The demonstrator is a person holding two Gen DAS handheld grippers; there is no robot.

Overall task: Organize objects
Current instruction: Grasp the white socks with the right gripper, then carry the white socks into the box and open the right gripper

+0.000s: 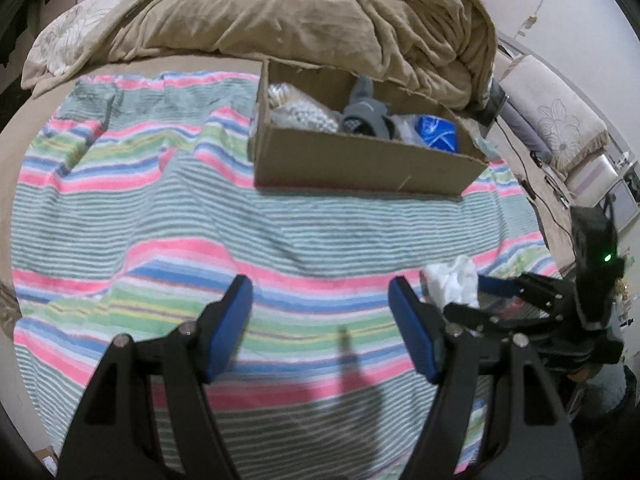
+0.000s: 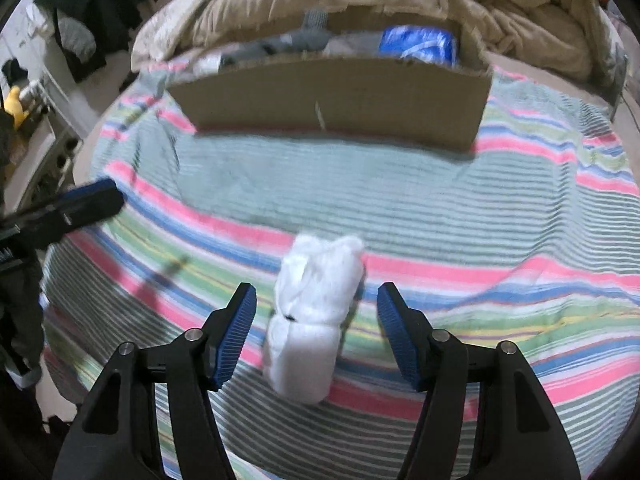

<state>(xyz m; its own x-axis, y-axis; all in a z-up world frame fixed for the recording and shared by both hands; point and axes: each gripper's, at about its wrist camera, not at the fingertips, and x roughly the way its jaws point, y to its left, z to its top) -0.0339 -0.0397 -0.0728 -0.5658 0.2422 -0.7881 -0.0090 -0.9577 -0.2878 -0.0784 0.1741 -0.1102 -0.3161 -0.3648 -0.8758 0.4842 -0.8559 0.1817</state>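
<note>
A white rolled cloth bundle (image 2: pixel 312 320) lies on the striped towel (image 2: pixel 480 216), between the blue pads of my right gripper (image 2: pixel 317 290). The pads stand clear of it on both sides, so the gripper is open. In the left wrist view the same bundle (image 1: pixel 452 280) shows at the right, with the right gripper (image 1: pixel 500 300) around it. My left gripper (image 1: pixel 320 284) hovers open over bare towel (image 1: pixel 160 220) with nothing between its fingers. Behind stands an open cardboard box (image 1: pixel 360 164) holding a grey sock-like item (image 1: pixel 362 114), a blue packet (image 1: pixel 438 132) and a bag of pale beads (image 1: pixel 304 114).
A crumpled tan blanket (image 1: pixel 320 12) is heaped behind the box and hangs over its far edge. The towel covers a bed; its right edge drops off near a pillow (image 1: pixel 556 116) and cables. Dark clothes (image 2: pixel 100 12) hang at the left.
</note>
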